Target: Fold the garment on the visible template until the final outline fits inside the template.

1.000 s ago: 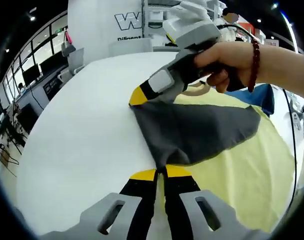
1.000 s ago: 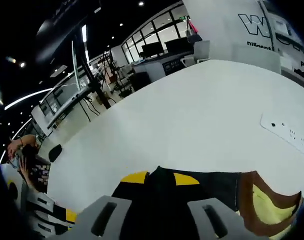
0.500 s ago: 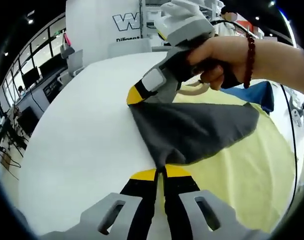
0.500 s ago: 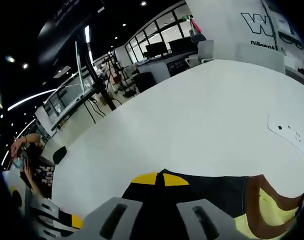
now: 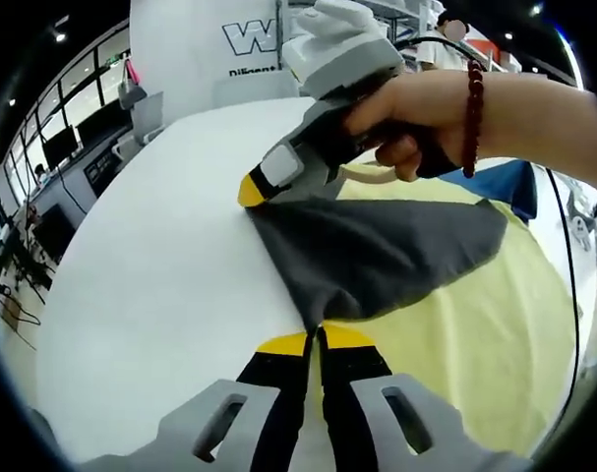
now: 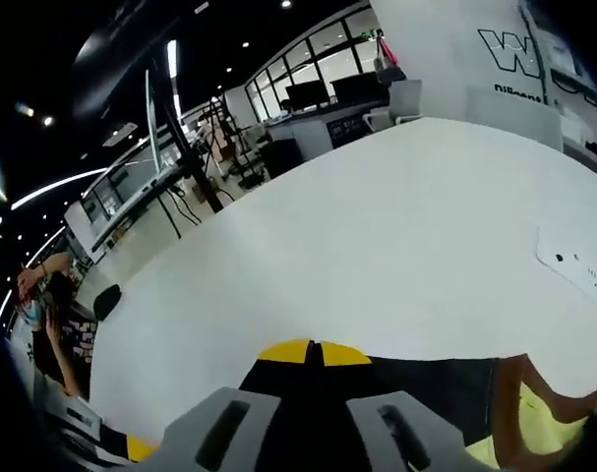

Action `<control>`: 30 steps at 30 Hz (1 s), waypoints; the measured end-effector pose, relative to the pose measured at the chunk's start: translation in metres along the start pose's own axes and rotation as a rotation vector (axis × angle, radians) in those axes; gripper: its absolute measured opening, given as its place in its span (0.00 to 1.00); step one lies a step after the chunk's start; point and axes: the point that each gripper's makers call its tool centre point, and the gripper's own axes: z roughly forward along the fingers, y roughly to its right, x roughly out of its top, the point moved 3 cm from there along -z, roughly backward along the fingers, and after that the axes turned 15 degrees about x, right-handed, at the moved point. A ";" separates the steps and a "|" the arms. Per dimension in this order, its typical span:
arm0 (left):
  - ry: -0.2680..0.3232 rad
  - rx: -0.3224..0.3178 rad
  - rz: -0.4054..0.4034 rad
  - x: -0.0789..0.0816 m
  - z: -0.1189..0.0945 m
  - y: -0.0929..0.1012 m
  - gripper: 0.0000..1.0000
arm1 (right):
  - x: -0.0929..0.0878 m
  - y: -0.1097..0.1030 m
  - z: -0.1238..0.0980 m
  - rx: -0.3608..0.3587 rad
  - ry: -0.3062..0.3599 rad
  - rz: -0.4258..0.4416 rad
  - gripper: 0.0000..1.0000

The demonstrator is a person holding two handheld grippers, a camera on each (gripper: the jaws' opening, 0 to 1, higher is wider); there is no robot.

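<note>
Left gripper view: the left tongs [image 5: 316,339] rise at 6 o'clock with their yellow tips pressed together on the near corner of the dark grey fabric garment [image 5: 377,251]. The right tongs [image 5: 254,189] come in from 1 o'clock, pinching the far corner of the same edge. The grey fabric is stretched taut between the two grips, its free part draping toward 3 o'clock over the pale yellow sheet-like template [image 5: 475,334] lying on the white bench [image 5: 150,265].

Risks, as judged from here: the cloth hangs on two small corner pinches, so uneven pull or a sideways drag could slip one corner free and collapse the fold. Much of the held edge sits over bare bench at 9 o'clock, so laying it down there would leave the outline outside the yellow area. A blue cloth [image 5: 509,187] near 3 o'clock could get caught if the garment swings that way.

Pose: a bare hand [image 5: 416,123] with a dark red bead bracelet [image 5: 470,113] grips the right tool's handle, forearm reaching in from 2 o'clock, tips angled down toward the bench.

Right gripper view: the right tongs [image 6: 313,352] are shut on dark fabric at 6 o'clock; a white power strip [image 6: 573,270] lies at 3 o'clock.
</note>
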 end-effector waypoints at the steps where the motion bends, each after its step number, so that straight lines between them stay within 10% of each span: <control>1: 0.000 -0.001 0.005 0.000 0.000 0.000 0.08 | -0.001 0.001 0.001 -0.003 -0.004 0.007 0.00; 8: -0.008 -0.002 0.012 -0.005 -0.005 -0.002 0.14 | 0.012 0.002 -0.003 0.000 0.130 0.073 0.00; 30: 0.113 -0.020 0.067 0.011 -0.017 -0.013 0.64 | -0.008 -0.036 -0.050 -0.038 0.078 -0.100 0.35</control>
